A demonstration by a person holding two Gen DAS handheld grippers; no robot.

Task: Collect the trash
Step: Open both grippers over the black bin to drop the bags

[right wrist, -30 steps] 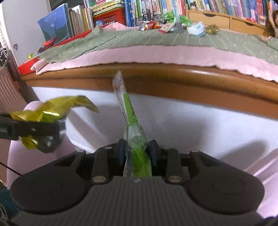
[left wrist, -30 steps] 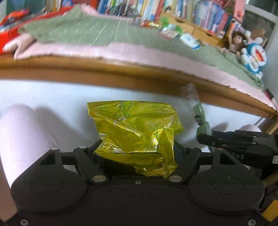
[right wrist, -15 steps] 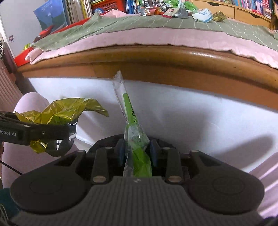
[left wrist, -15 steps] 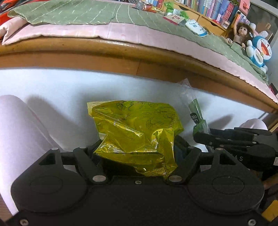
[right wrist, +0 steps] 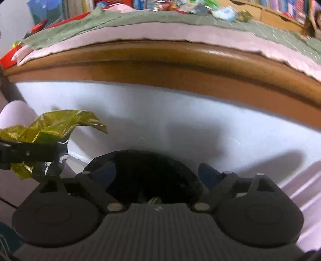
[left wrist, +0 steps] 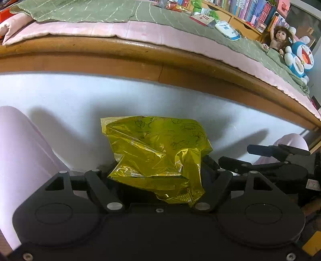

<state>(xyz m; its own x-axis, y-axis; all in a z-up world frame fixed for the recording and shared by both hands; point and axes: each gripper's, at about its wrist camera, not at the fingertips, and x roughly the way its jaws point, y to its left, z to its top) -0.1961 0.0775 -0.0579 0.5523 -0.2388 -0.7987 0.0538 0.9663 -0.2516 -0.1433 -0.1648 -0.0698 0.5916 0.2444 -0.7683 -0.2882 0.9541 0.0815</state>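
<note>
My left gripper [left wrist: 158, 168] is shut on a crumpled yellow foil bag [left wrist: 156, 148], which hides its fingertips. In the right wrist view that bag [right wrist: 54, 124] hangs at the left in the left gripper [right wrist: 30, 153]. My right gripper [right wrist: 155, 172] has its jaws opening wide, with nothing between them. Under it is the dark mouth of a black bin [right wrist: 144, 170]. A scrap of green wrapper [right wrist: 153, 200] shows low inside it. The right gripper [left wrist: 244, 156] also appears at the right of the left wrist view. Several wrappers [left wrist: 202, 18] lie on the bed.
A bed with a wooden frame [left wrist: 160, 68], a white side panel [right wrist: 180, 120], a pink mattress and a green blanket [left wrist: 80, 12] fills the view ahead. A doll and a blue plush toy [left wrist: 301, 58] sit at its right end. Bookshelves stand behind. A person's pink-clad legs [left wrist: 20, 150] flank the grippers.
The right jaws have gone from shut on the green wrapper to wide open, and the wrapper has dropped from between them into the bin. The left gripper still holds the yellow bag.
</note>
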